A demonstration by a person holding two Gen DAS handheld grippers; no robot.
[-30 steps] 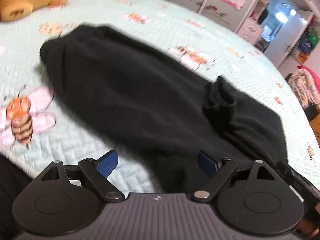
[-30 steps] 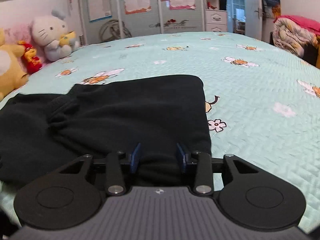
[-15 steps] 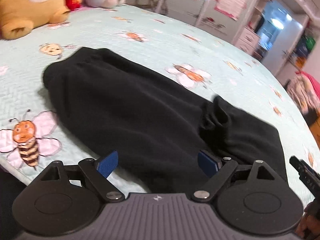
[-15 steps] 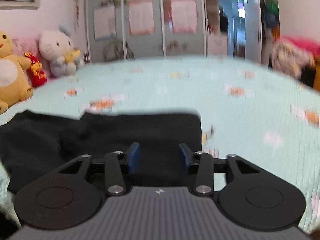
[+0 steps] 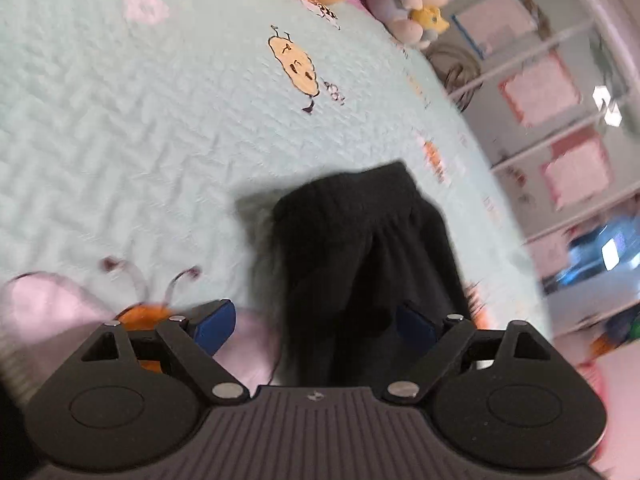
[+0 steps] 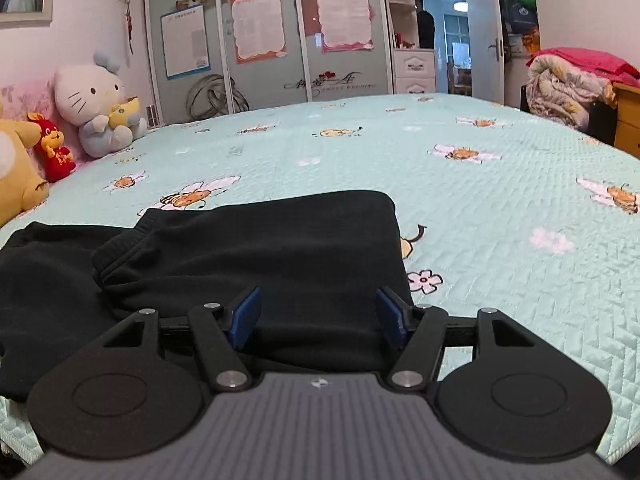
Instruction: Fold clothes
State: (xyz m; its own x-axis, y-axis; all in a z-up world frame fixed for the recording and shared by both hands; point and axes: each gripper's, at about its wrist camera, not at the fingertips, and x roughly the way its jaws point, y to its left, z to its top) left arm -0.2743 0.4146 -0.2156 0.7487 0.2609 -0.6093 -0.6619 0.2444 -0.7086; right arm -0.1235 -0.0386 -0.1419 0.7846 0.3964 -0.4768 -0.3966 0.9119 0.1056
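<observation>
A black garment (image 6: 260, 256) lies folded on the pale green quilted bed (image 6: 500, 240), one cuffed end (image 6: 120, 248) doubled back over it. My right gripper (image 6: 318, 316) hovers low over its near right part. Its jaws are opening, with cloth beneath and between the blue pads (image 6: 246, 316) but not pinched. In the blurred left wrist view the black garment (image 5: 360, 240) shows its gathered elastic end. My left gripper (image 5: 316, 324) is rolled sideways and straddles that end. Its jaws are wide and still opening, and the pads (image 5: 216, 324) stand clear of the cloth.
Plush toys sit at the bed's far left: a white cat (image 6: 96, 108), a yellow one (image 6: 16, 168) and a small red one (image 6: 52, 150). Wardrobe doors (image 6: 260, 40) stand behind the bed. A heap of bedding (image 6: 568, 84) is at the right. A person (image 6: 425, 24) stands in the doorway.
The left gripper has swung along the garment to its gathered end and rolled sideways. The right gripper's jaws have widened over the same spot of cloth.
</observation>
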